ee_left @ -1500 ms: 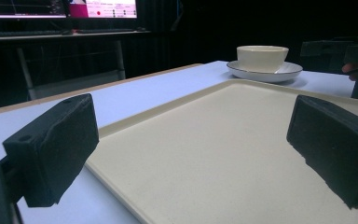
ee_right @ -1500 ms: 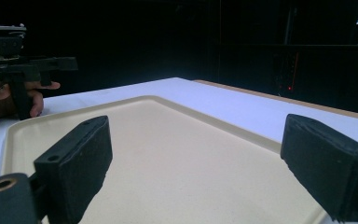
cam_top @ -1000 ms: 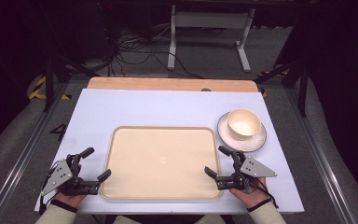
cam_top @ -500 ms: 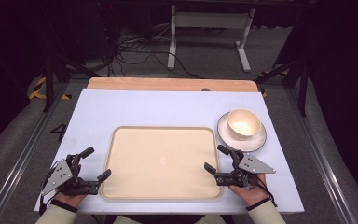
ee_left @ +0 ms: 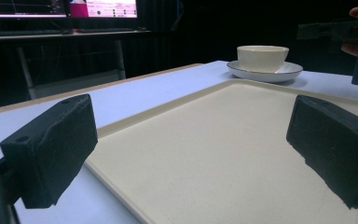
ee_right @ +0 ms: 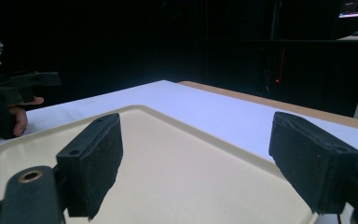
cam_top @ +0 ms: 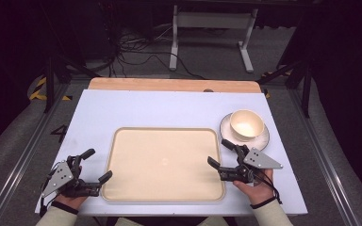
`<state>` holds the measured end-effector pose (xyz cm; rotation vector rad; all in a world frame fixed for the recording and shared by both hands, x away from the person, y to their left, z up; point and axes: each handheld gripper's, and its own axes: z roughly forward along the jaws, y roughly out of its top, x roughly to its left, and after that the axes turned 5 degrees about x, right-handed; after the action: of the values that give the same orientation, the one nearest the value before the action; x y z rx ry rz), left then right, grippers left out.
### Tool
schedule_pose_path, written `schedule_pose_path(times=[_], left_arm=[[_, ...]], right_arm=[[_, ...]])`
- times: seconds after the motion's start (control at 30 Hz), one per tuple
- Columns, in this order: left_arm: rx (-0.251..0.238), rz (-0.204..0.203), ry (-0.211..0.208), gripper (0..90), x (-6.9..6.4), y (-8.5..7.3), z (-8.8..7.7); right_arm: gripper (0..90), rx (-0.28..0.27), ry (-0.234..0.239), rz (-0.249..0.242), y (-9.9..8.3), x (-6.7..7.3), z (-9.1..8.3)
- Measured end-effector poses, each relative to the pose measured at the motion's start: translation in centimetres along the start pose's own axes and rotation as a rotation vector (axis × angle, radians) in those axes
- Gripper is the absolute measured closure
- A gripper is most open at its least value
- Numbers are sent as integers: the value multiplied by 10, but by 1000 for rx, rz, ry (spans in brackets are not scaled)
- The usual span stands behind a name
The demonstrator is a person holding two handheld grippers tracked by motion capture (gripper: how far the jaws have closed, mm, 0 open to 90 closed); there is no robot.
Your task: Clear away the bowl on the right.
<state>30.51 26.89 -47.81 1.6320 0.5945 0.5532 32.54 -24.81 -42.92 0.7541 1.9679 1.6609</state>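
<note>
A cream tray (cam_top: pixel 165 162) lies bare in the middle of the white table. My left gripper (cam_top: pixel 99 163) is open at the tray's near left corner, its jaws straddling the rim. In the left gripper view the tray (ee_left: pixel 223 154) stretches away between the wide-apart jaws. My right gripper (cam_top: pixel 219 152) is open over the tray's right edge, pointing left. Nothing lies between its jaws, which frame the tray (ee_right: pixel 168 177) in the right gripper view. A cream bowl (cam_top: pixel 246 124) sits on a white saucer (cam_top: pixel 226 126) just beyond the right gripper.
The bowl (ee_left: pixel 262 57) and saucer (ee_left: pixel 279 72) stand off the tray's far right corner. A wooden strip (cam_top: pixel 169 84) runs along the table's far edge. Dark floor, cables and a metal stand lie beyond. Open table surface (cam_top: pixel 160 110) lies behind the tray.
My right gripper has edged a little forward along the tray's right edge, toward the saucer. The left gripper has stayed put.
</note>
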Motion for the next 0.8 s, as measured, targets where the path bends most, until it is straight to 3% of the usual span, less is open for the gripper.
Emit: schedule_pose_path(times=[0.27,0.43,0.8], left_arm=[[0,-1,0,20,0,0,0],[3,0,-1,20,0,0,0],[3,0,0,19,0,0,0]], right_arm=[[191,-18,6,-5,18,3,0],[205,-33,16,28,30,3,2],[231,-26,26,3,45,-2,7]])
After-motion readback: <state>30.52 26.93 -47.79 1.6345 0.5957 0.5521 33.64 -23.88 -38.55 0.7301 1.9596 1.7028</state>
